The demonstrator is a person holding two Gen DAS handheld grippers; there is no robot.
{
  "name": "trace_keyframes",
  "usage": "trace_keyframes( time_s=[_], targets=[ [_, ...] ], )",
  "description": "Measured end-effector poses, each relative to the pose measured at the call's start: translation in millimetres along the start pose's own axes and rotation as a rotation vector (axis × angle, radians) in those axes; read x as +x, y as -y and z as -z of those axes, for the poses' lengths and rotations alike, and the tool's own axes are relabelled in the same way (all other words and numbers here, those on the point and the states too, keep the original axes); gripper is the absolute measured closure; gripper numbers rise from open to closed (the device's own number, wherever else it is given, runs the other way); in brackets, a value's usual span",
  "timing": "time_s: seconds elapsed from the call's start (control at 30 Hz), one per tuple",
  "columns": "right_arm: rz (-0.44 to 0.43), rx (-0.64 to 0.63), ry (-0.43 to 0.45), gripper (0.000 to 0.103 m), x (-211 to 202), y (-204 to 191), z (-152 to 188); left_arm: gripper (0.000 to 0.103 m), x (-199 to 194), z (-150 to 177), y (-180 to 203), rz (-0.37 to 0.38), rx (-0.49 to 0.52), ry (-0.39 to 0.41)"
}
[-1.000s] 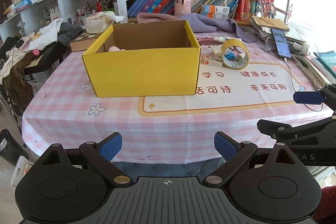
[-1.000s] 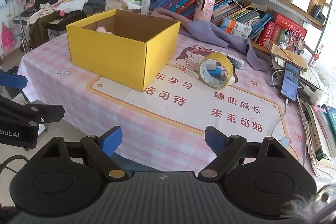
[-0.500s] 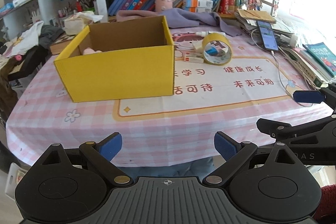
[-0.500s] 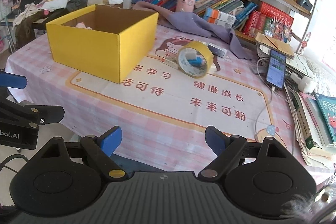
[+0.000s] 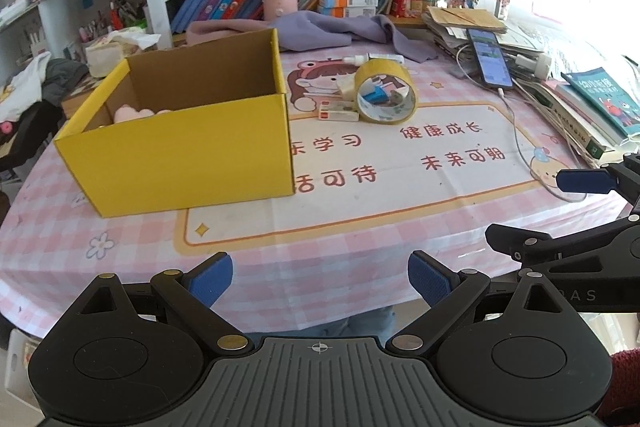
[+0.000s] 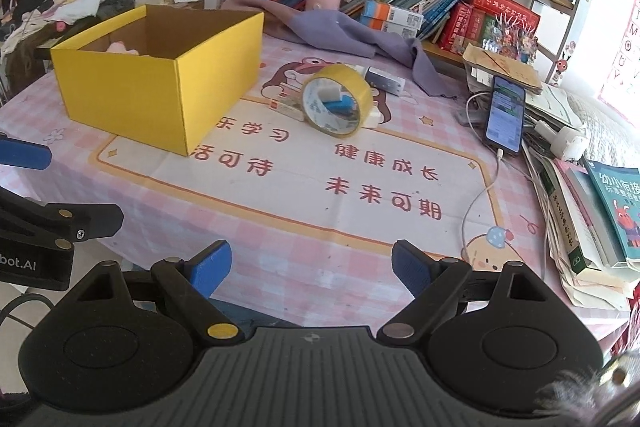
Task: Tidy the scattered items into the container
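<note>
Right of the yellow box, mid-table, sits the leftover clutter: tape roll up on its edge, a small blue thing visible thru its hole, flat white carton touching its near-left side, dropper bottle + a grey-white carton just behind. Box is open-topped w/ something pink already inside at its far-left.

Left gripper & right gripper both hang over the near table edge, jaws wide, nothing btwn them, well short of the items.

Handling, as a guess: tape roll = light, stiff ring, prob rolls if nudged sideways, so pinch across the band w/ one pad thru the hole, or across both flat faces. Carton = light, thin card, crushes easily; grip across the narrow width, gently. Bottle = small, smooth plastic, slippery; take it mid-body
</note>
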State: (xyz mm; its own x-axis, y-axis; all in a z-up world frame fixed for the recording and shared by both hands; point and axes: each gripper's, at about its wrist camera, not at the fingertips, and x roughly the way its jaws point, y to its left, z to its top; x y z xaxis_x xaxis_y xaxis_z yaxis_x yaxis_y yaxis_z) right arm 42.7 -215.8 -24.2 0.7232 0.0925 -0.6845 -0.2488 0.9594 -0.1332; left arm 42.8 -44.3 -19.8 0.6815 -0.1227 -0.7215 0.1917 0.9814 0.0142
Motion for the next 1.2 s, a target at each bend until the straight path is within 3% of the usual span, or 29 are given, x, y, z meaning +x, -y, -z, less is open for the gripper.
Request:
trace_keyframes(
  time_s=[0.77,1.2],
  targets=[
    [-0.002,0.015,-0.01,0.019,55,71,-33,0.007,66,-54,46,0.033,0.034,-0.02],
    [-0.047,0.005,0.002,0.023,103,136,-67,0.007,116,-100,78,-0.016,-0.012,-0.028]
  ],
)
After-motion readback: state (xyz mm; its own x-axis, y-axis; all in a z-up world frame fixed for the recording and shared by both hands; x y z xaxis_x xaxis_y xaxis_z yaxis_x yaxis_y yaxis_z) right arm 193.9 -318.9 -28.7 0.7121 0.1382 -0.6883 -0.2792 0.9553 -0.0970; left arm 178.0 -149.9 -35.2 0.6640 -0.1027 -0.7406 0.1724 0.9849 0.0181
